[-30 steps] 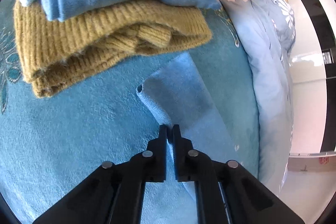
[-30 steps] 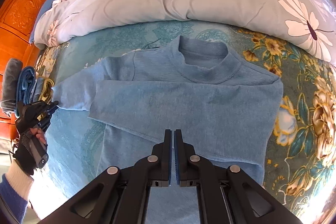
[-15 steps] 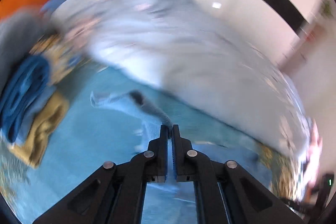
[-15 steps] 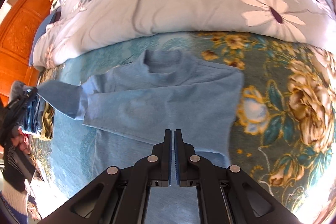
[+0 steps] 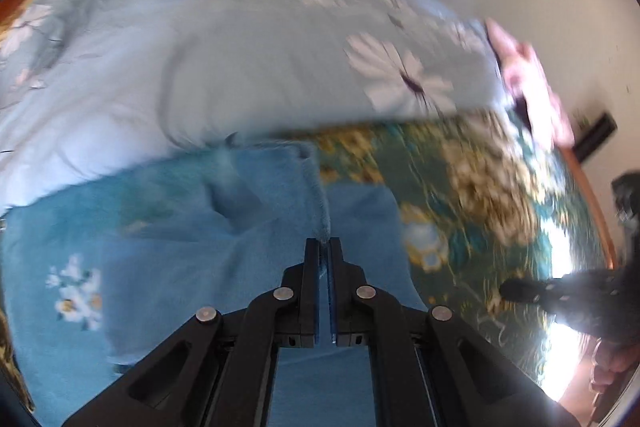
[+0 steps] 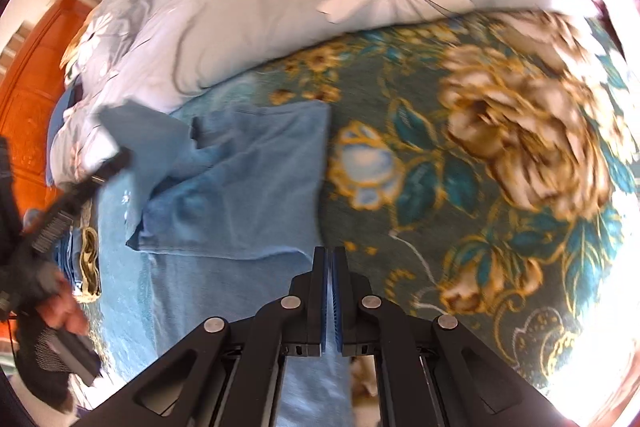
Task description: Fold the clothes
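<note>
Now the left hand-held gripper [image 5: 324,241] pinches the blue sweater's sleeve [image 5: 316,187]; right hand-held gripper [image 6: 329,251] closed, empty.

Left tool [image 5: 324,247] is pinched closed on cloth; right tool [image 6: 329,255] is closed too, over the bed.

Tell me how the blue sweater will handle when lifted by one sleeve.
Probably floppy: the sleeve held by the left gripper drapes and creases instead of holding shape. Likely light, since a pinch at one edge carries it. The sweater should trail and bunch on the bedspread.
</note>
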Demonstrator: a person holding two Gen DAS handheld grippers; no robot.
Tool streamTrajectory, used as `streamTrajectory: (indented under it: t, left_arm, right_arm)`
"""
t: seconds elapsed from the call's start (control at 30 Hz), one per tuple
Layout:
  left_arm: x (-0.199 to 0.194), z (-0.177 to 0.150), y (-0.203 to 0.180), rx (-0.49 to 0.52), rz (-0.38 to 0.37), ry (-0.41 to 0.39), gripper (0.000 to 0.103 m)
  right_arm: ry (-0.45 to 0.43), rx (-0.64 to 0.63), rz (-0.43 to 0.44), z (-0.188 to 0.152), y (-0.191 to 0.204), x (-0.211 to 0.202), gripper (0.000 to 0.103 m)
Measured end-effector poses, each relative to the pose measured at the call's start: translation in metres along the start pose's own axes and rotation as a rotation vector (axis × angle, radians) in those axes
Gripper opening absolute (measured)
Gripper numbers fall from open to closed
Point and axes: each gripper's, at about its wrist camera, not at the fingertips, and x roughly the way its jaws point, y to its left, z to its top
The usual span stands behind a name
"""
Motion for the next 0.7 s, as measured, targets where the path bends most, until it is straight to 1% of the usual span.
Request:
streamTrajectory:
  t: [0.2,0.3,0.37,0.43,0.47,0.53,0.6,0.63,0.67,0.7]
  left_arm:
    - [0.012,-0.016,-0.003,0.016,-0.017,0.081,0.003]
    - [0.016,-0.024,-0.003,0.021,-0.026,0.118,0.007]
    - [0.019,-0.03,-0.003,0.025,-0.031,0.143,0.013]
    - [0.022,-0.035,-0.003,0.029,-0.037,0.168,0.033]
    - [0.023,-0.038,-0.003,0.03,-0.04,0.18,0.037]
    - [0.02,-0.043,0.002,0.02,-0.034,0.191,0.039]
    - [0.008,-0.046,0.018,-0.016,-0.007,0.179,0.042]
    - [0.002,-0.048,0.026,-0.035,0.006,0.172,0.048]
    - [-0.004,-0.049,0.037,-0.063,0.024,0.165,0.051]
    - [-0.01,-0.05,0.049,-0.101,0.054,0.158,0.054]
  right_arm:
    - [0.012,0.057,-0.009,-0.01,-0.03,0.002,0.004]
    - [0.012,0.065,0.0,-0.01,-0.033,0.004,0.004]
    - [0.01,0.069,0.01,-0.008,-0.034,0.005,0.004]
    - [-0.002,0.074,0.039,-0.004,-0.029,0.006,0.004]
    - [-0.006,0.076,0.058,-0.002,-0.025,0.008,0.004]
    - [-0.007,0.076,0.105,0.005,-0.015,0.013,0.005]
    - [0.001,0.072,0.145,0.011,-0.002,0.023,0.014]
    - [0.008,0.068,0.158,0.013,0.004,0.029,0.026]
    - [0.014,0.062,0.169,0.016,0.01,0.035,0.029]
    - [0.02,0.054,0.176,0.019,0.016,0.04,0.029]
